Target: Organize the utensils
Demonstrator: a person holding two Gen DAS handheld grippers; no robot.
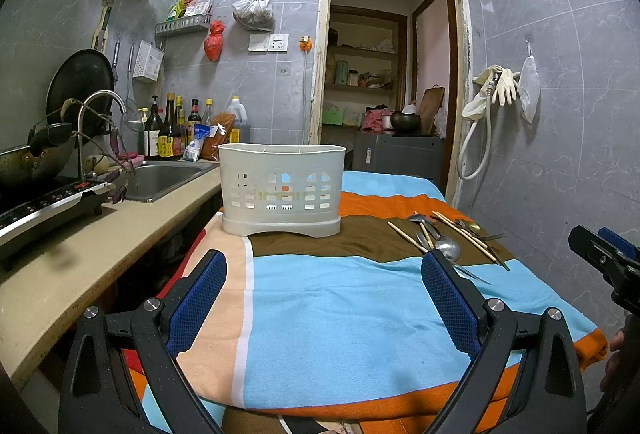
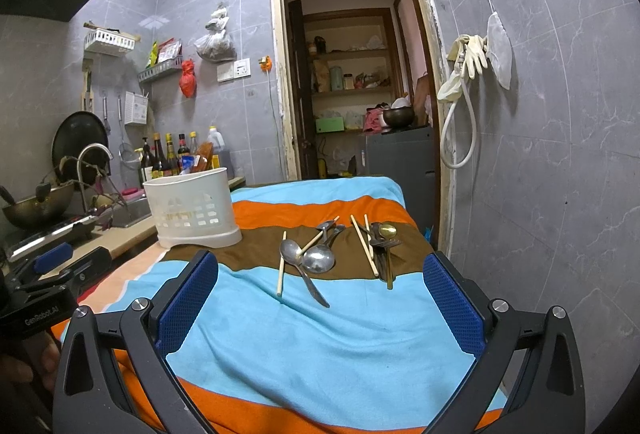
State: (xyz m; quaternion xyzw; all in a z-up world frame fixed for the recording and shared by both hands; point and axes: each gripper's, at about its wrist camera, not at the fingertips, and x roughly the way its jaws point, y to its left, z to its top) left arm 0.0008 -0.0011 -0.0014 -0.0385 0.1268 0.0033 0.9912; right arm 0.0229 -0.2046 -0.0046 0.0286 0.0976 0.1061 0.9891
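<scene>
- Broadly, a striped blue, orange and brown cloth (image 2: 320,334) covers the table before you.
- Your white slotted plastic caddy (image 1: 282,189) stands upright at its far left.
- Loose steel spoons (image 2: 318,258), wooden chopsticks (image 2: 282,262) and dark forks (image 2: 386,246) lie overlapping to the caddy's right.
- Your left gripper (image 1: 324,298) and right gripper (image 2: 320,298) both hover with jaws wide apart, holding nothing.
- Risk: crossed pieces may drag neighbours, and soft cloth may bunch under a pinch.
</scene>
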